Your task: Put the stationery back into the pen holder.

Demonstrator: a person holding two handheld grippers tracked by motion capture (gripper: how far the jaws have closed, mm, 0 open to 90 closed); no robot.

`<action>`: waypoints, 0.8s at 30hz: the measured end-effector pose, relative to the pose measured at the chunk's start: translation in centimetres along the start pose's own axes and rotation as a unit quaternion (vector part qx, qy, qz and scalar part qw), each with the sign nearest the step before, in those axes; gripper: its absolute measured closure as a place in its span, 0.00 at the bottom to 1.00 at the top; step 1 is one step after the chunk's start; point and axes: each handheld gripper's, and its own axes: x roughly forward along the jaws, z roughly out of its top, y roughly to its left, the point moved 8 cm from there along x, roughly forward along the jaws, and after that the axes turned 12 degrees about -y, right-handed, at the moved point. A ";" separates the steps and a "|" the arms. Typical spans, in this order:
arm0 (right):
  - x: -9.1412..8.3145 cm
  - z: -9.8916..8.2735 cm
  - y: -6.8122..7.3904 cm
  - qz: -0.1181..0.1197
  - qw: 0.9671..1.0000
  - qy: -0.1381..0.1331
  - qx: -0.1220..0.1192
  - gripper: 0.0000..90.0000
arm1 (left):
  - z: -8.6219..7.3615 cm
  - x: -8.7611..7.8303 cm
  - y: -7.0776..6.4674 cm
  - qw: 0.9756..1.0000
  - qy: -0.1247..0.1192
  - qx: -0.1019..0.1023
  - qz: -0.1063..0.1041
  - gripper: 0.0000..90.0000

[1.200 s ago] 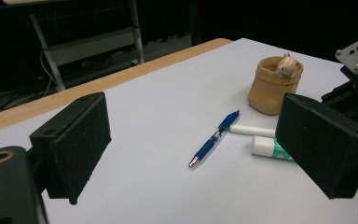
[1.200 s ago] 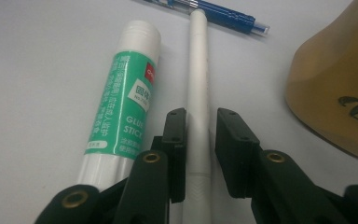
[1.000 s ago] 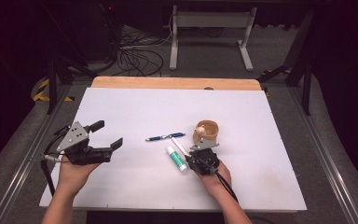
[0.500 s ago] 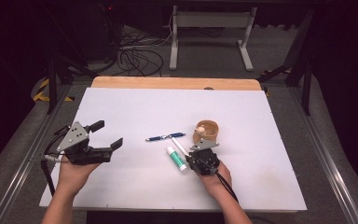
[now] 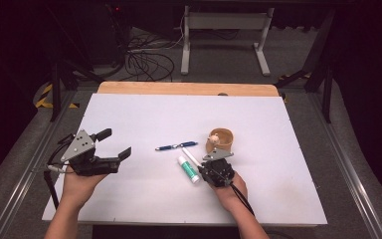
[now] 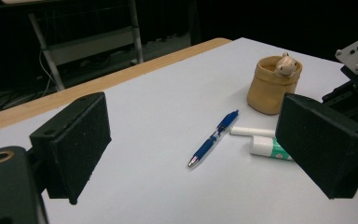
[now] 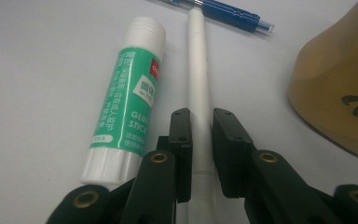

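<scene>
At the left of the high view we see the left gripper (image 5: 110,144) held over the white bench (image 5: 144,199), well apart from everything else, its jaws spread wide with nothing between them. Its own view looks across the bench between those parted jaws. Moving right, a blue pen (image 5: 176,146) lies on the bench, slanted, near the middle. Just below and to the right of it lies a green-and-white glue stick (image 5: 188,169), and right beside that, roughly parallel to it, a slim white pen (image 7: 200,70). The far end of the white pen reaches close to the blue pen; we cannot tell whether they touch. The right gripper (image 7: 200,154) has its jaws clamped on the near part of the white pen, which lies flat on the bench. Further right, just beside the right gripper, stands a tan cup (image 5: 221,140) with a small figure (image 6: 286,65) peeking over its rim.
</scene>
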 end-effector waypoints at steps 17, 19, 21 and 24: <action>-0.4 0.7 0.0 -0.005 0.999 -0.026 -0.017 0.88 | -0.2 0.2 -0.2 1.000 0.003 -0.002 -0.002 0.12; -0.5 0.9 0.0 -0.005 0.999 -0.031 -0.020 0.88 | -0.2 0.3 -0.3 1.000 0.003 -0.002 -0.003 0.12; -0.6 1.0 0.1 -0.002 0.999 -0.035 -0.019 0.88 | -0.3 0.4 -0.3 1.000 0.005 -0.004 -0.005 0.12; -0.7 1.2 0.2 -0.001 0.999 -0.045 -0.021 0.88 | -0.4 0.5 -0.5 1.000 0.006 -0.008 -0.009 0.12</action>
